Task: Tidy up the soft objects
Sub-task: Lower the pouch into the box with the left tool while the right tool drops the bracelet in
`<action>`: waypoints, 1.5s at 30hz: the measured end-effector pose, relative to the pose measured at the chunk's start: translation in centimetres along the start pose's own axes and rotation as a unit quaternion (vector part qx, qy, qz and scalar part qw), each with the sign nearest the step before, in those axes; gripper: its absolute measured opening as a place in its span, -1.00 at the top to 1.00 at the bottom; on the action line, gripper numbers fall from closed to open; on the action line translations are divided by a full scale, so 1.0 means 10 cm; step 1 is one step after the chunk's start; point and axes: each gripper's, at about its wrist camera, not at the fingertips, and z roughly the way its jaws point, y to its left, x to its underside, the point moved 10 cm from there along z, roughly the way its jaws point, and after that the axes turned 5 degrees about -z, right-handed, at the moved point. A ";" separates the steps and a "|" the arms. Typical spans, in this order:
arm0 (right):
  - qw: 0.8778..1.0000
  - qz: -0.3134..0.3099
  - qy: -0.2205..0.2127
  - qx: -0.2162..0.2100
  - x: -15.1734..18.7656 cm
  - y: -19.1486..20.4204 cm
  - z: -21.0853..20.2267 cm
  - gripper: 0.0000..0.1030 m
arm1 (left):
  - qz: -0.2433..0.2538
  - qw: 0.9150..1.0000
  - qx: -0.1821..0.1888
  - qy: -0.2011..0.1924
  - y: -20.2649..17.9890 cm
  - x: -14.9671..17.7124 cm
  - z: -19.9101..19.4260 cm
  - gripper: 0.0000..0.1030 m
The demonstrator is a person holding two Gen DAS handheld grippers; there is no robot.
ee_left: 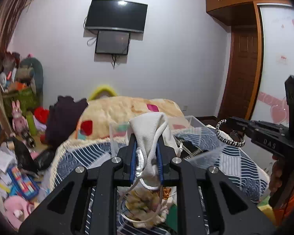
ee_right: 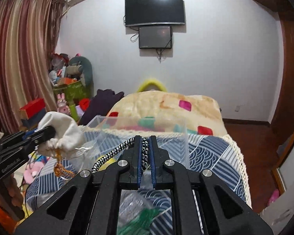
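My left gripper [ee_left: 146, 141] is shut on a white cloth drawstring pouch [ee_left: 150, 129] with a white cord, held above the bed; the pouch also shows at the left of the right wrist view [ee_right: 62, 129], with an orange tassel [ee_right: 58, 168] hanging below it. My right gripper [ee_right: 145, 139] is shut on a black-and-white braided rope loop [ee_right: 111, 152]; the loop also shows in the left wrist view [ee_left: 225, 135], held just right of a clear plastic box [ee_left: 203, 135]. The box [ee_right: 139, 125] sits on the bed, ahead of both grippers.
The bed has a blue-and-white patterned quilt [ee_right: 209, 152] and a cream plush blanket [ee_right: 166, 107] behind the box. A dark garment [ee_left: 62, 117] lies at the bed's left. Toys and clutter [ee_left: 15, 172] fill the floor on the left. A wooden door [ee_left: 243, 68] stands right.
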 end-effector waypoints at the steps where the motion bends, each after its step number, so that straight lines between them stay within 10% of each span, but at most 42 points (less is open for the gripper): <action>1: 1.000 0.001 0.000 0.003 -0.04 -0.02 0.04 0.87 | 0.005 1.000 -0.007 -0.006 0.02 -0.03 0.02 0.66; 32: 0.988 -0.076 0.132 0.016 0.39 0.21 0.94 0.87 | 0.038 0.993 -0.034 0.107 0.14 0.47 0.99 0.65; 45: 0.991 -0.057 0.120 0.000 0.36 0.17 0.71 0.78 | 0.023 0.994 -0.024 0.109 0.15 0.45 0.78 0.19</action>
